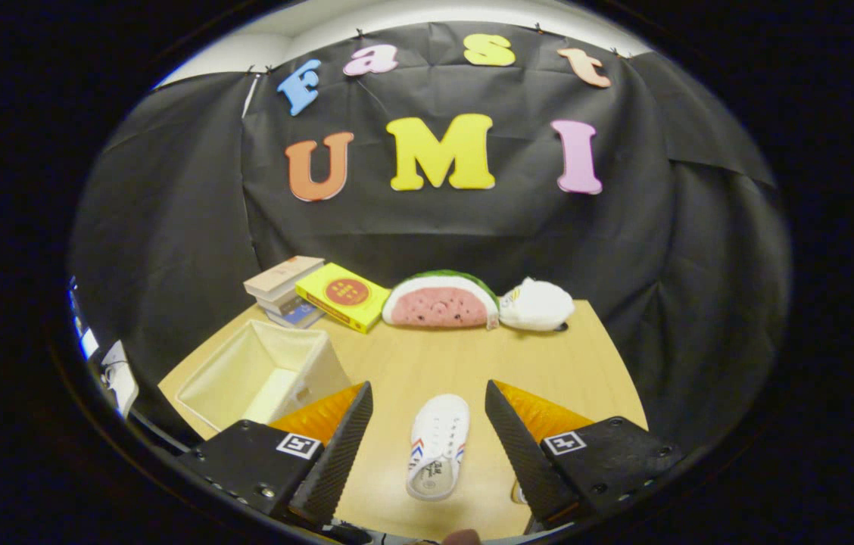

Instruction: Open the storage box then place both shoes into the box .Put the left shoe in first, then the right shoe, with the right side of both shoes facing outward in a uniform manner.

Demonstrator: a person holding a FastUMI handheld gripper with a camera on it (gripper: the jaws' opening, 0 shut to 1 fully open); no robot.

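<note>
The jaws of the gripper point(427, 446) are standing wide apart and holding nothing, hovering above the pale wooden counter point(548, 356). Lying between them on the counter is a small white canvas shoe with red and blue side stripes point(438, 446), its toe pointing toward 12 o'clock and its open heel nearest the camera. A second pale object is peeking out at about 5 o'clock, just beside the right jaw (possibly the other shoe, too hidden to tell).

The cream fabric-lined storage box point(260, 375) is sitting at about 10 o'clock from the shoe, already open at the top.

To do this step well, the jaws should be coming straight down around the shoe's middle, pinching across its sides rather than its soft toe, so it is not twisting during the carry toward 10 o'clock. Whether this is the left shoe I cannot tell.

A mark is showing on the insole, too small to read. At 11 o'clock, the yellow book with a red round emblem point(342, 297) is bearing writing that is not legible either.
</note>
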